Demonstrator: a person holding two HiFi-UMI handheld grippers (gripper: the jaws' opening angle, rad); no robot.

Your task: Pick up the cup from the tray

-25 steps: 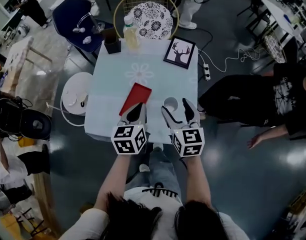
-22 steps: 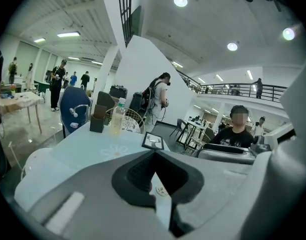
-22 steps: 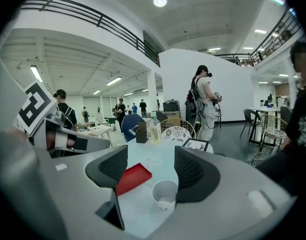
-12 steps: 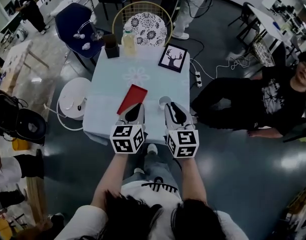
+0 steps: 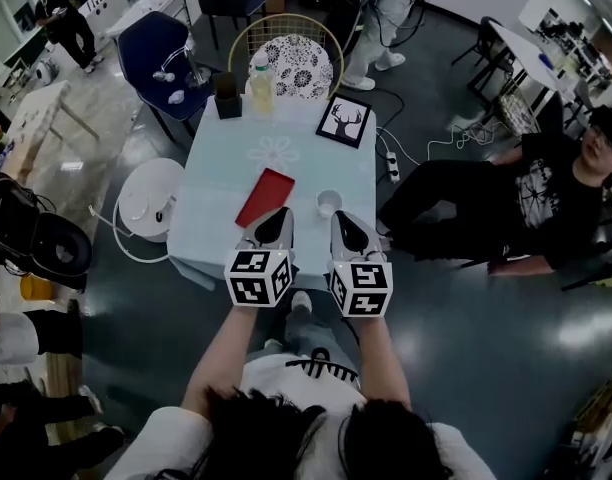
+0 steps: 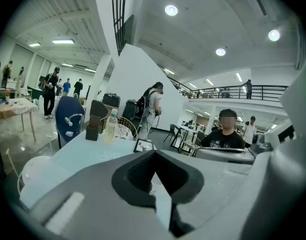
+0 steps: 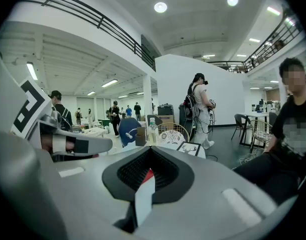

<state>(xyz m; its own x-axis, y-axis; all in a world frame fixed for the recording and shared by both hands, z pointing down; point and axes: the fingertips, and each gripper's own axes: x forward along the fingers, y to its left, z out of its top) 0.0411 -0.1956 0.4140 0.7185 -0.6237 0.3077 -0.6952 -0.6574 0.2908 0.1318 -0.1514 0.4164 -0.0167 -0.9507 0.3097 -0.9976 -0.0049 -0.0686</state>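
While our left gripper (image 5: 277, 218) and right gripper (image 5: 341, 221) hang closed and empty at the table's (image 5: 211, 218) near edge, the cup (image 5: 329, 203) stands free.
We see the small white cup upright on the pale tabletop, near the red tray's (image 5: 265, 196) right side but off it, just beyond our right gripper's tip. We judge it light, stiff, smooth and easy to tip, so we would pinch its wall at the rim, one jaw inside, gently.

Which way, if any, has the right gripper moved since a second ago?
Yes, back toward the person: the right gripper flanked the cup before, now it stops short of it.
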